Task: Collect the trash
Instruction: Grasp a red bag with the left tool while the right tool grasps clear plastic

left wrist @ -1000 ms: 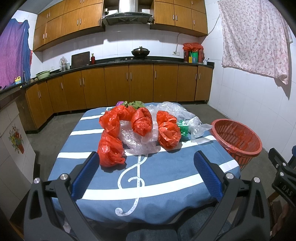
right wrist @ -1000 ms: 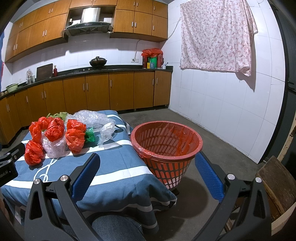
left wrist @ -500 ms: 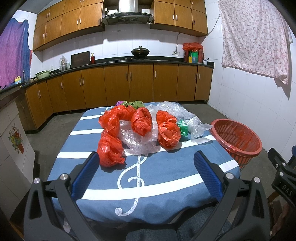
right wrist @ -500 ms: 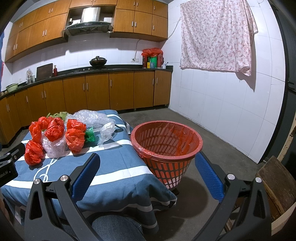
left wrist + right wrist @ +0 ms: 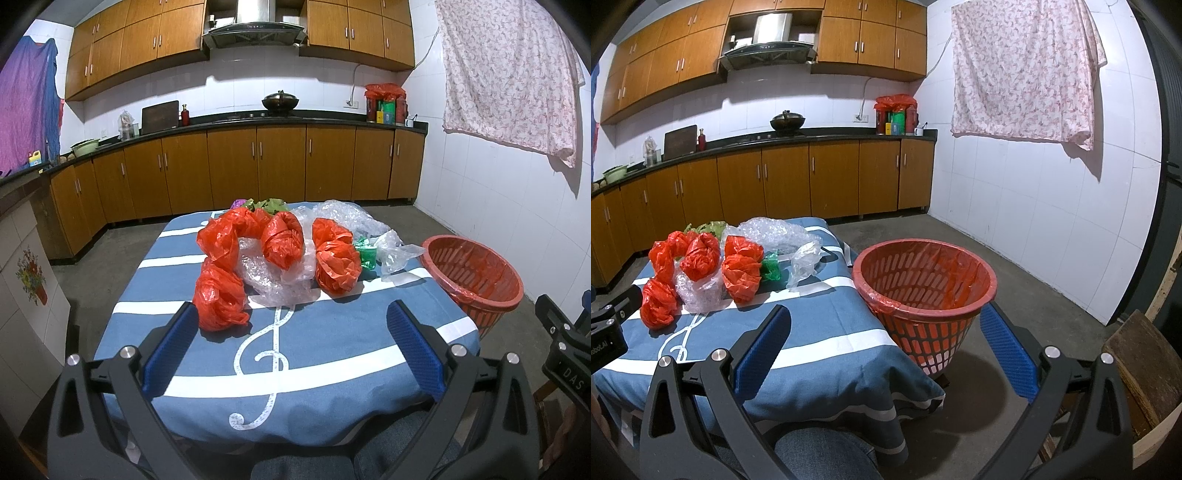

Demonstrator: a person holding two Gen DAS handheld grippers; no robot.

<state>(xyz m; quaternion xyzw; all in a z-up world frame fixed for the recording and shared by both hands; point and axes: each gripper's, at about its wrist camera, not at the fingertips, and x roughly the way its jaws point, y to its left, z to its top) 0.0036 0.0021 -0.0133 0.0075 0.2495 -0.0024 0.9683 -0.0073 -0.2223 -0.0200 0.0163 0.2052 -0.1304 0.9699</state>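
While both the left tongs (image 5: 288, 343) and right tongs (image 5: 882, 343) hang spread wide and empty, the crumpled red bags (image 5: 221, 299) and clear plastic (image 5: 273, 277) lie heaped mid-surface (image 5: 332, 354). Thin film may slip from the pads, and the basket (image 5: 925, 291) just beside the edge could tip if knocked.

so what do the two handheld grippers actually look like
Both match: the left gripper and right gripper have black angular frames with silver bolts and ribbed blue pads on the fingers. White lettering marks each body where it shows in the other's view.

Five red plastic bags (image 5: 221, 301), one red basket (image 5: 476, 273), one green wrapper (image 5: 365, 254)
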